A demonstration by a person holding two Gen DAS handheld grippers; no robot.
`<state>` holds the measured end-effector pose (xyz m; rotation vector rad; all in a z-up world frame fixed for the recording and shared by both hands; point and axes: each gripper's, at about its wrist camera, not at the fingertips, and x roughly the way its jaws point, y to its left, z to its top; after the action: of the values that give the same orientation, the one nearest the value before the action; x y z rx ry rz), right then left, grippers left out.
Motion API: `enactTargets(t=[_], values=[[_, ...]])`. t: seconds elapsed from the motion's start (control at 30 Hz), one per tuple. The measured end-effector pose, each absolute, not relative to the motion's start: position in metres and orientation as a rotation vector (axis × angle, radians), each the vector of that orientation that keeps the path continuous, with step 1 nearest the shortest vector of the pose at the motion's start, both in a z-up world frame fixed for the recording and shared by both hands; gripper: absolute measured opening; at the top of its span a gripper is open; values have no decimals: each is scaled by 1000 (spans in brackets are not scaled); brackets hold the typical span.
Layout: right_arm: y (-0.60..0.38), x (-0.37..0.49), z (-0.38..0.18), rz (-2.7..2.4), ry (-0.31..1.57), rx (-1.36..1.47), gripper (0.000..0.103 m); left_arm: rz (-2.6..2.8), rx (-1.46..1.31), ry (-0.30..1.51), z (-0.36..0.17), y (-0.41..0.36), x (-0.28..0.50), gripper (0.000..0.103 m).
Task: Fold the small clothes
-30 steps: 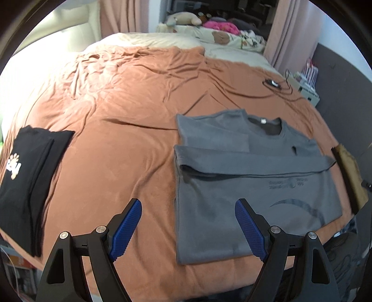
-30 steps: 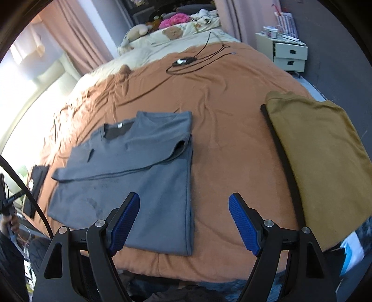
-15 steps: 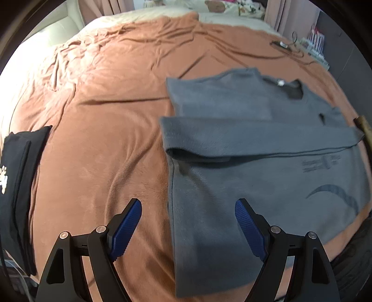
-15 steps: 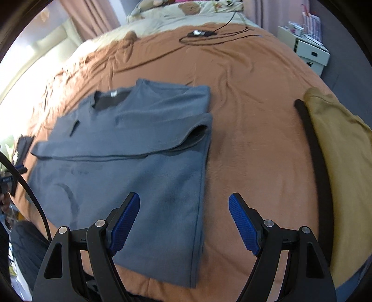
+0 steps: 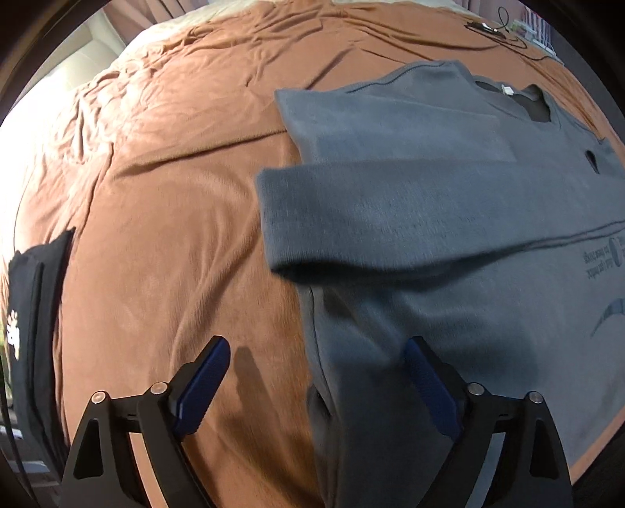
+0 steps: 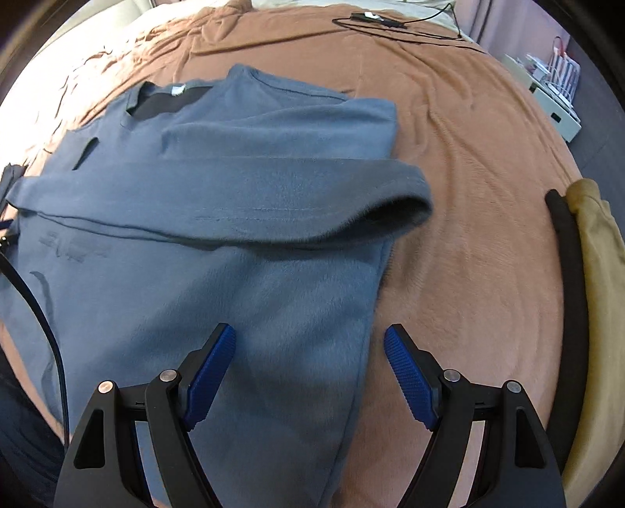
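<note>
- A rust-brown blanket [image 5: 164, 219] lies wrinkled over the bed.
- A black cable [image 6: 394, 29] with a small device trails near the blanket's far edge.
- A white drawer unit [image 6: 554, 105] stands beside the bed.

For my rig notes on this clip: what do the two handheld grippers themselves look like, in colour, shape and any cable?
The left gripper and right gripper look alike: two black, angular fingers with open triangular cut-outs and round silver pivot pins, each tipped with a ridged blue pad. A black cable runs along the left edge of the right wrist view. No hands or sleeves clearly show.
</note>
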<state>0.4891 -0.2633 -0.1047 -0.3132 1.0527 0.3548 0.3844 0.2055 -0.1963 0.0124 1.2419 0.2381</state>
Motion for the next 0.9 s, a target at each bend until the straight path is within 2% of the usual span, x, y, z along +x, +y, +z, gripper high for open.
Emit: enactTargets(t=[0.6,0.9], values=[[-233,535,-106,260,930,-397,78,315,-21,1172,-189,234,441,94],[-236,573,-104,224,920,-315,78,352,-165,1137,-197,267,471,94]])
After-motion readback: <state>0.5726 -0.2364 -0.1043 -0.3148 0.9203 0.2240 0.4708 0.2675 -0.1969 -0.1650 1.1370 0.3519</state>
